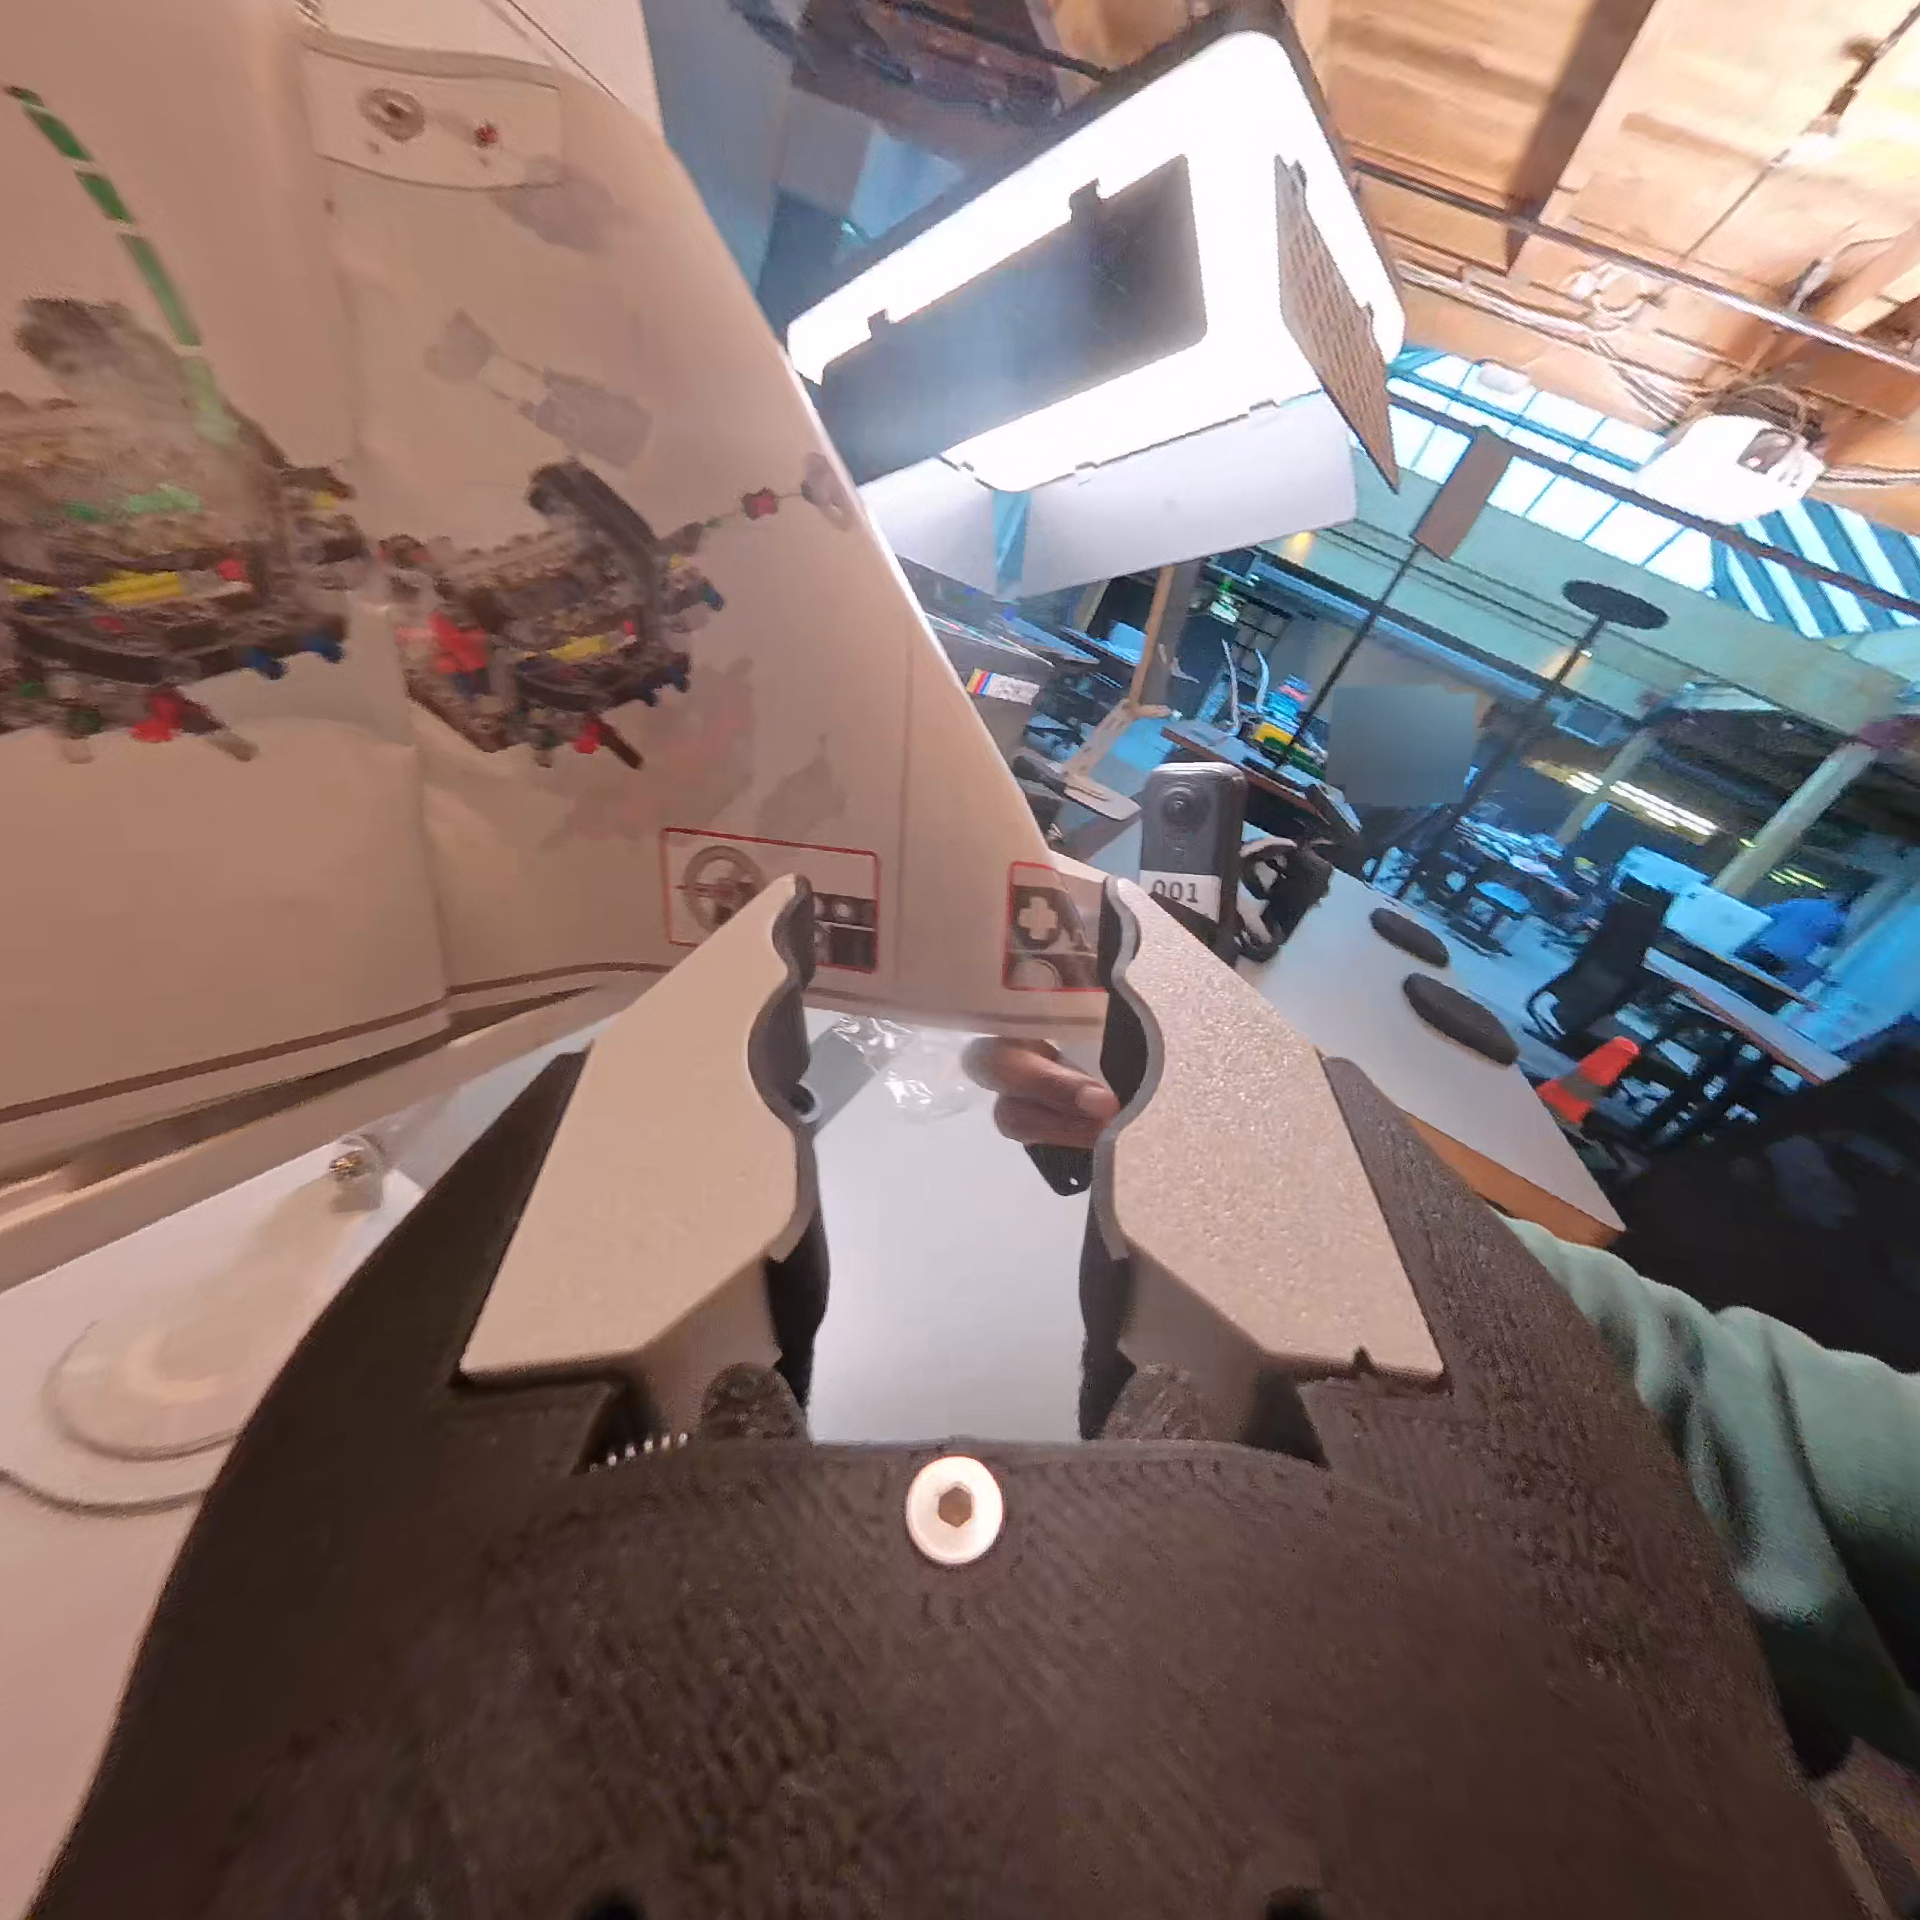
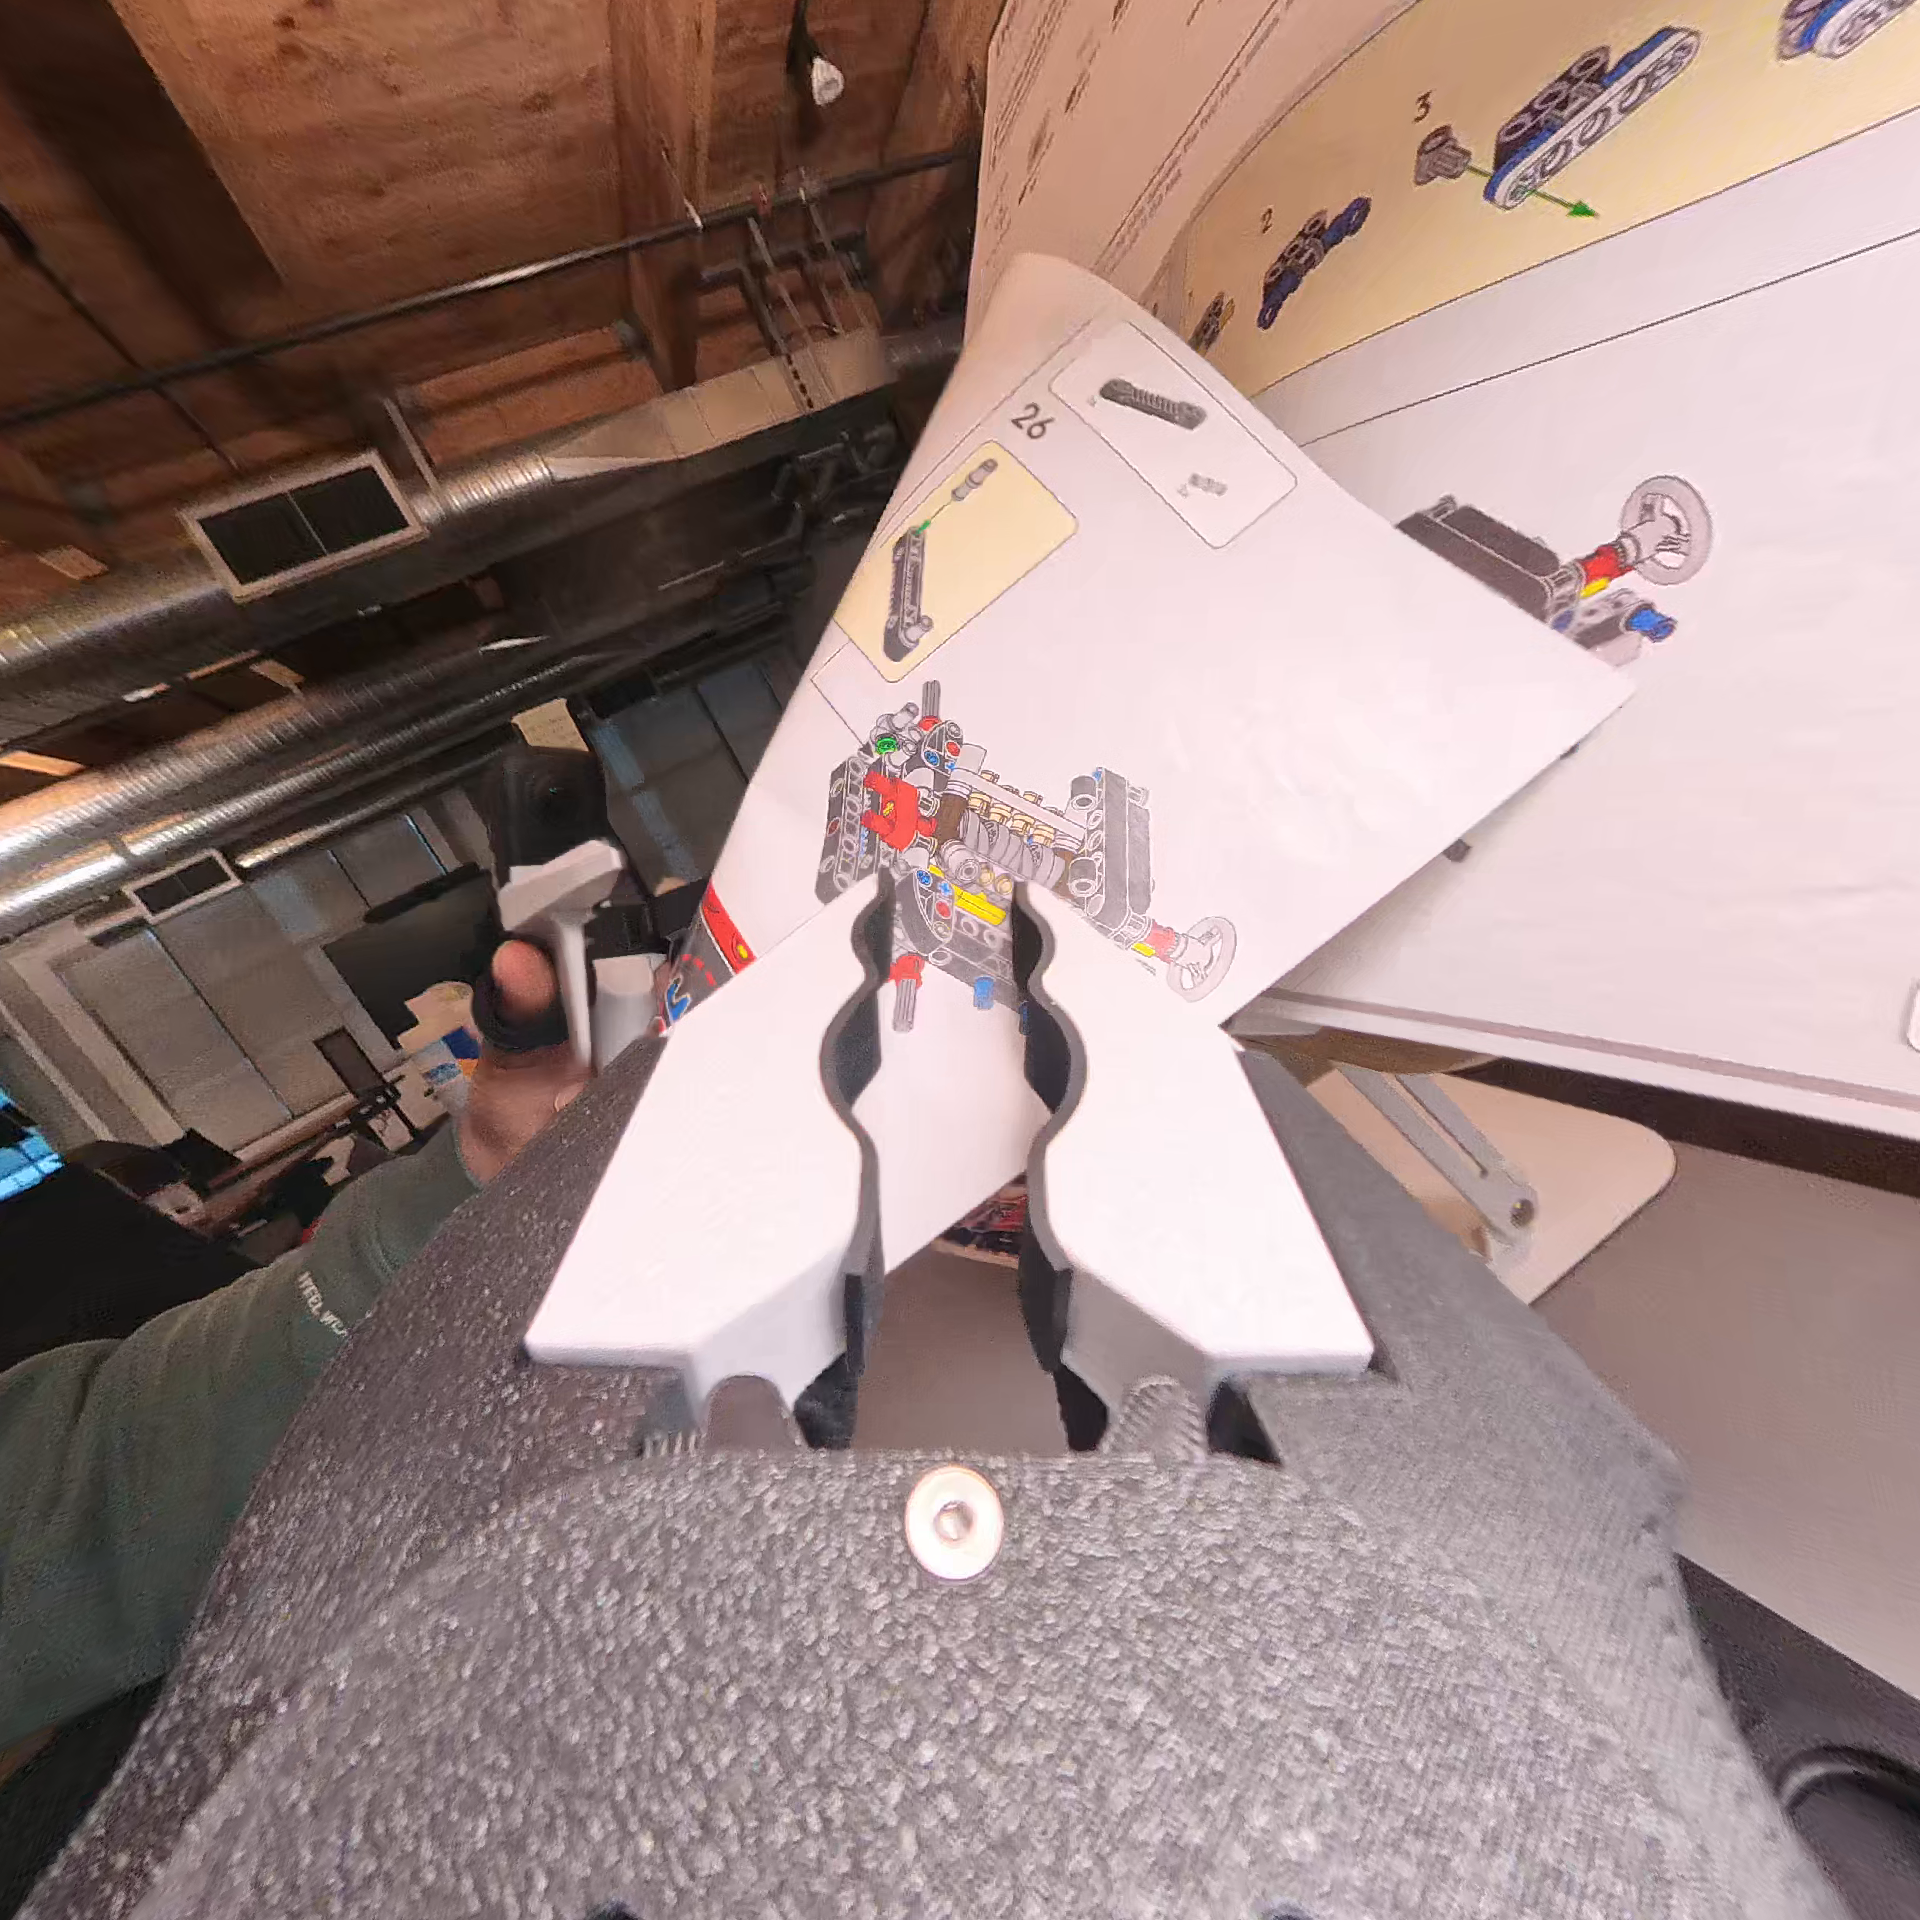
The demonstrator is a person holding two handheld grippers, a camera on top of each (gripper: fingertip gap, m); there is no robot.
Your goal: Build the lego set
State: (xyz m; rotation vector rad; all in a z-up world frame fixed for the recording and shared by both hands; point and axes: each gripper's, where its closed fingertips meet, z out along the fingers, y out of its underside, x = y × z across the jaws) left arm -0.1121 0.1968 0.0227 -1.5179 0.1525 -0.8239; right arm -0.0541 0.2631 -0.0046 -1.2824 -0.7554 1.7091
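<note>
The Lego instruction booklet stands close in front of my left gripper, its pages with model drawings lifted and curling. The left jaws are wide apart and hold nothing; the page's lower edge runs just beyond the fingertips. A person's finger shows under that edge. In the right wrist view a loose page with a step drawing bends away from the open booklet. My right gripper is partly open right in front of this page, its tips over the drawing. No Lego parts are in view.
A white table lies under the left gripper, with a crumpled clear bag. A small black camera stands behind, and a bright lamp hangs above. A grey hinged stand arm is under the booklet. A green sleeve is at left.
</note>
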